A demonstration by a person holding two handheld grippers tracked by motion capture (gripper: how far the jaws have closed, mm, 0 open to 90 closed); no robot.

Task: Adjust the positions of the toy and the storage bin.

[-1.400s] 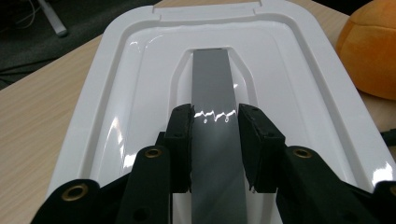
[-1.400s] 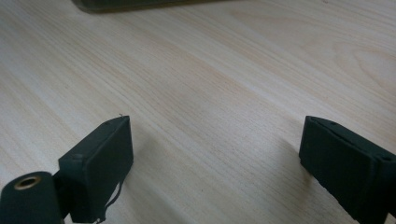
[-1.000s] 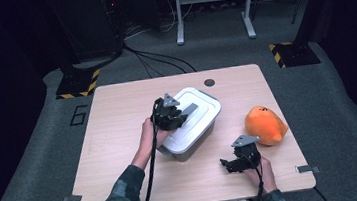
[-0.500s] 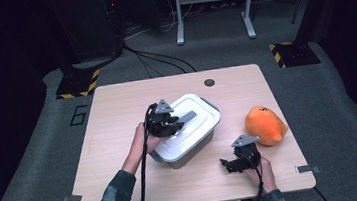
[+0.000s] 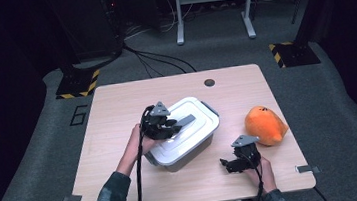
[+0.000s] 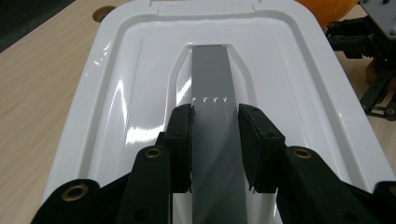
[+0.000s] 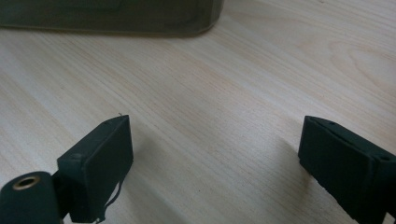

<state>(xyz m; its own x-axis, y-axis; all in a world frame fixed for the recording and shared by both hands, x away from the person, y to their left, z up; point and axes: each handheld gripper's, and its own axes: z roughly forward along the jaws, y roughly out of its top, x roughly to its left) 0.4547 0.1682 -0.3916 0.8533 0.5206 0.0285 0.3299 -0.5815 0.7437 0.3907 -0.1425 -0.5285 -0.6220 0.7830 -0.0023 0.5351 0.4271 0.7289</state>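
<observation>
A white lidded box (image 5: pixel 191 142) sits mid-table, turned at an angle. Its white lid (image 6: pixel 289 70) has a flat grey handle (image 6: pixel 212 74) along the middle. My left gripper (image 5: pixel 179 122) (image 6: pixel 215 116) is shut on that handle, one pad against each side. My right gripper (image 5: pixel 229 165) (image 7: pixel 215 140) rests low over bare wood near the front right, jaws wide open with nothing between them. It also shows in the left gripper view (image 6: pixel 369 42), beyond the box. An orange plush toy (image 5: pixel 264 124) (image 6: pixel 327 5) lies on the table's right side.
The wooden table (image 5: pixel 117 112) has a small round hole (image 5: pixel 209 82) near its far edge. The box's dark wall (image 7: pixel 116 18) stands just beyond the right gripper. Dark floor, cables and metal stands surround the table.
My left gripper has moved slightly left and toward the person while holding the lid handle, and the box has shifted and turned with it. The right gripper and the orange toy have stayed put.
</observation>
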